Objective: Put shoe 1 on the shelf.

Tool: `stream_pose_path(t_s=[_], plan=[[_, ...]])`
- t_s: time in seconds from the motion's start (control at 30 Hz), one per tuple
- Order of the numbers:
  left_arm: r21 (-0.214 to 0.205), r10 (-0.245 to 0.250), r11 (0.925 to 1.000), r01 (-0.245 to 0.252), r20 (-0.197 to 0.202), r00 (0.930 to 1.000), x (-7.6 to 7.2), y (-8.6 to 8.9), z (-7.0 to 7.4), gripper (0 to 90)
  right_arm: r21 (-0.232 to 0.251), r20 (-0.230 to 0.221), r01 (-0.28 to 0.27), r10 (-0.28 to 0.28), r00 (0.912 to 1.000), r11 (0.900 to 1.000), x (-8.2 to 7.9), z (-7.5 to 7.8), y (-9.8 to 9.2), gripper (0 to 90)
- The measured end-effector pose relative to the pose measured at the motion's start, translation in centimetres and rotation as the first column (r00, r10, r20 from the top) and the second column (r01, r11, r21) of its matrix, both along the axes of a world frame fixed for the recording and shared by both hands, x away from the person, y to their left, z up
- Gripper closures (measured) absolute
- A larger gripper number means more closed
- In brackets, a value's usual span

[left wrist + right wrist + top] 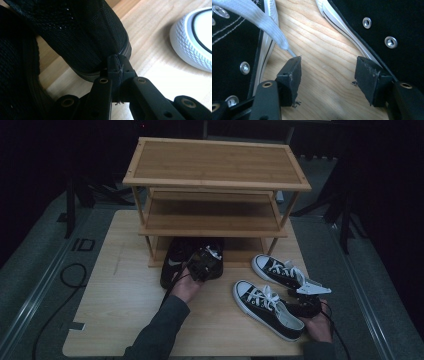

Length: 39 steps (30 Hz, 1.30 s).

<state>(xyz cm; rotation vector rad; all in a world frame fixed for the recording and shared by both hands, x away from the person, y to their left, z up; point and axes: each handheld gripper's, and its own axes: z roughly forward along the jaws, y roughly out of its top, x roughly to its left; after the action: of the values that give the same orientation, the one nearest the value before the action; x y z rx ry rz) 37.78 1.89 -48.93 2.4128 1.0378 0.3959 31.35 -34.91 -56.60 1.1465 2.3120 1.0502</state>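
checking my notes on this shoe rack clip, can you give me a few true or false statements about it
1. The left gripper is shut on the black shoe. True.
2. The right gripper is clamped on a lace. False: its jaws stand open over bare table between the two sneakers.
3. The rack has sneakers on its top shelf. False: the top shelf is bare.
4. Two black-and-white sneakers lie on the table in front of the rack. True.
5. The black shoes lie at the foot of the rack. True.
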Motion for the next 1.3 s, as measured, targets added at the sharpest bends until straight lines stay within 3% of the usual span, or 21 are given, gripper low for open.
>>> stream_pose_path(t_s=[0.33, 0.47, 0.6, 0.83, 1.03, 1.3], plan=[[0.003, 0.026, 0.9997, -0.026, -0.008, 0.9996, 1.6, -0.1, 0.0, 90.0, 0.000, 0.000, -0.002, 0.002, 1.0000, 1.0000, 0.0, 0.0, 0.0, 37.8], [-0.027, 0.034, 0.9990, -0.035, -0.019, 0.9992, 2.2, 0.0, -0.2, 90.0, 0.000, 0.000, -0.001, 0.001, 1.0000, 1.0000, 0.0, 0.0, 0.0, 37.8], [-0.028, 0.035, 0.9990, -0.035, -0.023, 0.9991, 2.4, 0.1, -0.2, 90.0, 0.000, 0.001, -0.002, 0.002, 1.0000, 1.0000, 0.0, 0.0, 0.0, 37.8], [-0.031, 0.033, 0.9990, -0.034, -0.028, 0.9991, 1.7, 0.9, -0.2, 89.9, 0.000, 0.000, -0.002, 0.002, 1.0000, 1.0000, 0.0, 0.0, 0.0, 37.8], [-0.009, -0.006, 0.9999, 0.005, -0.024, 0.9997, 0.6, 1.3, -0.1, 89.8, -0.001, 0.001, -0.002, 0.002, 1.0000, 1.0000, 0.0, 0.0, 0.0, 37.8], [-0.012, -0.025, 0.9996, 0.024, -0.032, 0.9992, -0.7, 2.3, 0.0, 89.9, -0.001, 0.001, -0.002, 0.002, 1.0000, 1.0000, 0.0, 0.0, 0.0, 37.8]])
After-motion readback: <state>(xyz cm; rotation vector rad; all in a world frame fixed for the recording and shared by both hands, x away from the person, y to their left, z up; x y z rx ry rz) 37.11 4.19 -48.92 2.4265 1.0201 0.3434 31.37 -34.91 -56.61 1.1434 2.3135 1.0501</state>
